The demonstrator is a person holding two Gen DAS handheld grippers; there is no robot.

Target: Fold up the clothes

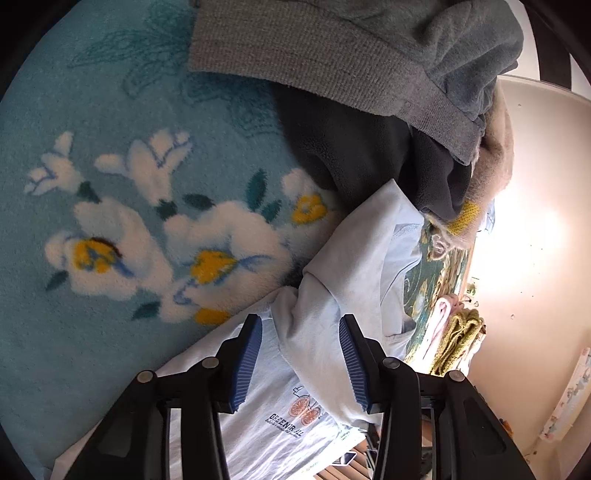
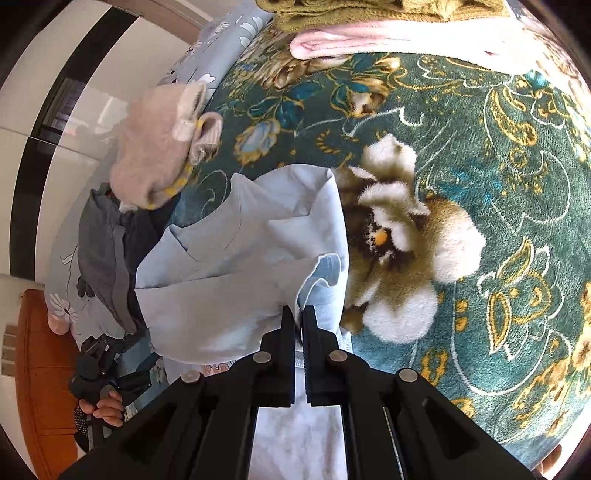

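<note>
A light blue T-shirt (image 1: 354, 258) with a small bicycle print lies partly folded where a turquoise floral blanket meets a dark green floral one. My left gripper (image 1: 301, 332) is open, its blue pads either side of a raised fold of the shirt, not closed on it. My right gripper (image 2: 299, 314) is shut on the light blue T-shirt (image 2: 236, 266), pinching its edge and holding the cloth bunched up above the green blanket (image 2: 480, 184). The left gripper also shows at the lower left of the right wrist view (image 2: 107, 373), held in a hand.
A pile of unfolded clothes lies beyond the shirt: a grey sweater (image 1: 369, 55), dark fleece (image 1: 369, 147) and a fuzzy beige garment (image 2: 155, 155). Folded pink (image 2: 388, 40) and olive (image 2: 369, 11) items are stacked at the far side. The turquoise blanket (image 1: 110, 184) spreads left.
</note>
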